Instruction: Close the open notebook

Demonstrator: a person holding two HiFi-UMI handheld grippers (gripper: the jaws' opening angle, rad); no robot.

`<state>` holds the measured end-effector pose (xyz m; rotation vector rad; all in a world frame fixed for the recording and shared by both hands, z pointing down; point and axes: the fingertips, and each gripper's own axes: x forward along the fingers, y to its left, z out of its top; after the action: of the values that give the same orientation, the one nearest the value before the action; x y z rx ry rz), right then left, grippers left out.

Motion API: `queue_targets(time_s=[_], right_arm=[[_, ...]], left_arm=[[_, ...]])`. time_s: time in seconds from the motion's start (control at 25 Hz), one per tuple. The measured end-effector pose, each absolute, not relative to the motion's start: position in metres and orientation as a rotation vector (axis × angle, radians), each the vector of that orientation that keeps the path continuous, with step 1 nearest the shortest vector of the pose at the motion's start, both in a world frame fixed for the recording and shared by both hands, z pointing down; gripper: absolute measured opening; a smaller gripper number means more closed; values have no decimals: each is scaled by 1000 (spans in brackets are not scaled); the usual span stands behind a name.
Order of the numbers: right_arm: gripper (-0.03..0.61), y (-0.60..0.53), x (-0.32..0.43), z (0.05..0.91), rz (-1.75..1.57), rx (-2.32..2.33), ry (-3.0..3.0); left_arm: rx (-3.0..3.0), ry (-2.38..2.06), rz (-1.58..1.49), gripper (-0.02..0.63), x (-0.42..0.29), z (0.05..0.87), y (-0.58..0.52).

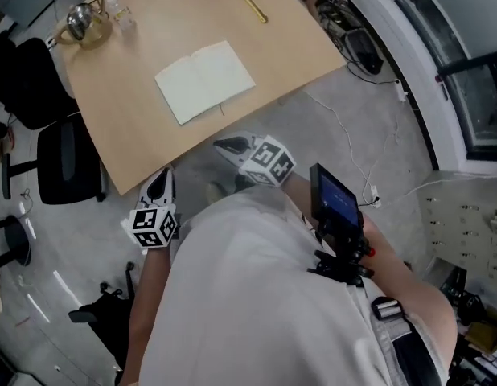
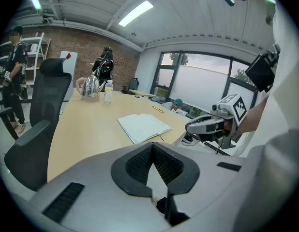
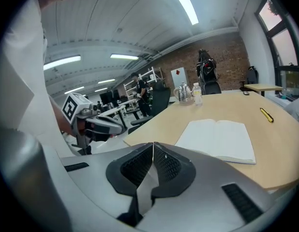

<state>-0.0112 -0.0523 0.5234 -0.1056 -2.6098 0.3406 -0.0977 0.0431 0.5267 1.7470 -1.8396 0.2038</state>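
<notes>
- The open notebook [image 1: 204, 81] lies flat on the wooden table [image 1: 136, 127], pages up, close to the table edge that faces the person.
- Both tools are held in front of that edge, not over the table. The left gripper [image 1: 162, 182] has its jaws pressed together and nothing is between them. The right gripper [image 1: 228, 146] is the same: clenched and empty.
- The notebook is ahead of both grippers. Its spine runs away from the person, a little slanted, so one page is on each side. The left page is toward the left gripper and the right page is toward the right one.
- The right gripper seems the nearer, just off the corner where a thin ribbon hangs out of the spine.
- I think closing has not begun. The next move needs one cover lifted at its outer edge and turned over the spine.
- A yellow pen [image 1: 255, 8] and a kettle [image 1: 84, 24] are well apart, at the far side.
</notes>
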Motion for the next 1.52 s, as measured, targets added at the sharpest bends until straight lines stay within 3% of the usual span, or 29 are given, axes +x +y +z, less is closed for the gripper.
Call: queue_targets(time_s=[0.72,1.32,1.52], right_arm=[[18,-87,-94,612,-252,-473,-2251],[21,-109,-146,627,-138,-385,-2191],[78,-101,-156,646,-129,-365,-2110]], left_arm=[[1495,-1975,108,3,-126,553,31],[1257,-2076,-2,3,-106,548,73],[1166,-2119,-43,3,-122,551,98]])
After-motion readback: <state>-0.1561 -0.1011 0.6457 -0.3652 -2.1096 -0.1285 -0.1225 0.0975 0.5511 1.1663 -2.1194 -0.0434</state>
